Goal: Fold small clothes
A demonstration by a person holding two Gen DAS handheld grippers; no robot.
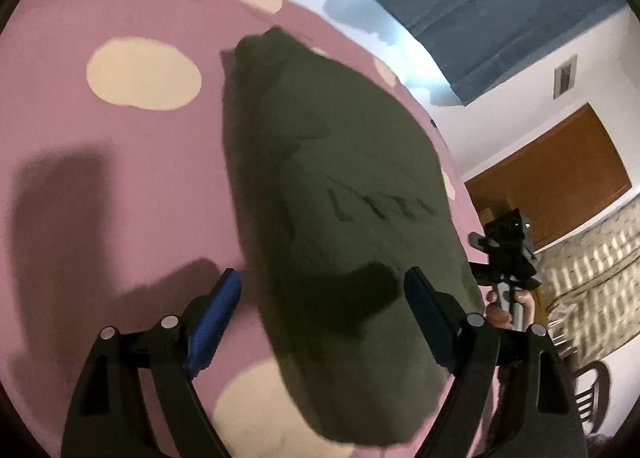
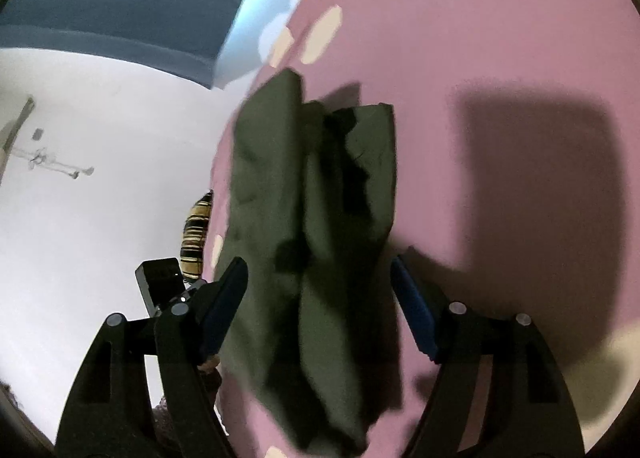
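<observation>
A small dark olive-green garment [image 1: 340,193] lies on a pink bedsheet with cream spots [image 1: 120,161]. In the left wrist view it looks flat and smooth. In the right wrist view the garment [image 2: 312,193] shows lengthwise folds and layers. My left gripper [image 1: 324,290] is open above the garment's near end, with its blue-padded fingers [image 1: 218,310] on either side of the cloth. My right gripper [image 2: 320,282] is open over the garment's near end, holding nothing. The right gripper also shows in the left wrist view [image 1: 506,258], beyond the bed's edge.
The pink sheet [image 2: 500,57] extends widely beside the garment. A blue curtain [image 1: 500,5] and white wall lie beyond the bed. A wooden door [image 1: 560,177] and a patterned blanket [image 1: 592,274] are at the right. A striped cushion [image 2: 196,234] sits at the bed's edge.
</observation>
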